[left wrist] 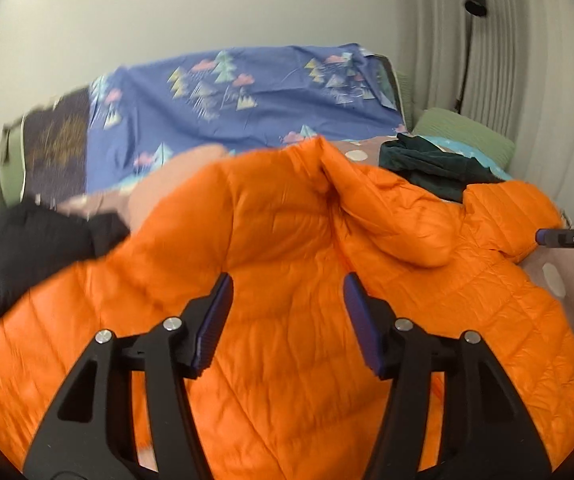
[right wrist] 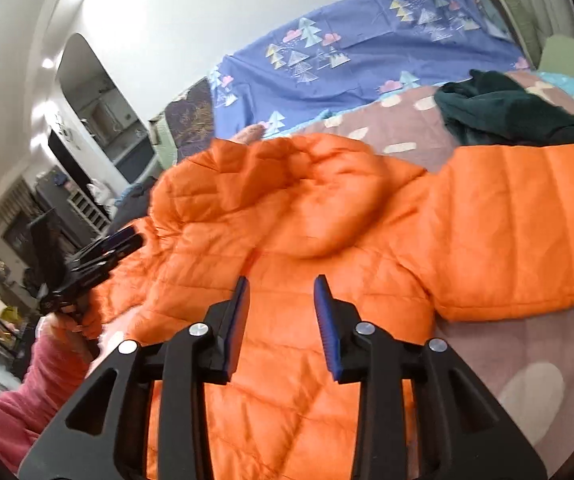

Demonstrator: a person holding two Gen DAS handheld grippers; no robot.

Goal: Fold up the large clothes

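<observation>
An orange quilted puffer jacket [left wrist: 287, 240] lies spread on the bed and fills the lower half of both views [right wrist: 327, 232]. Its hood sits toward the far side and one sleeve [right wrist: 527, 224] stretches out to the right. My left gripper [left wrist: 287, 284] is open and empty, hovering over the jacket's body. My right gripper [right wrist: 281, 284] is open and empty over the jacket just below the hood. The left gripper also shows at the left of the right wrist view [right wrist: 123, 242], and the right gripper's tip shows at the right edge of the left wrist view [left wrist: 567, 237].
A dark green garment [left wrist: 435, 168] lies crumpled at the far right of the bed [right wrist: 503, 108]. A black garment [left wrist: 39, 240] lies at the left. A blue tree-print sheet [left wrist: 239, 96] covers the far side by the wall. The brown spotted bedcover [right wrist: 519, 356] shows at the right.
</observation>
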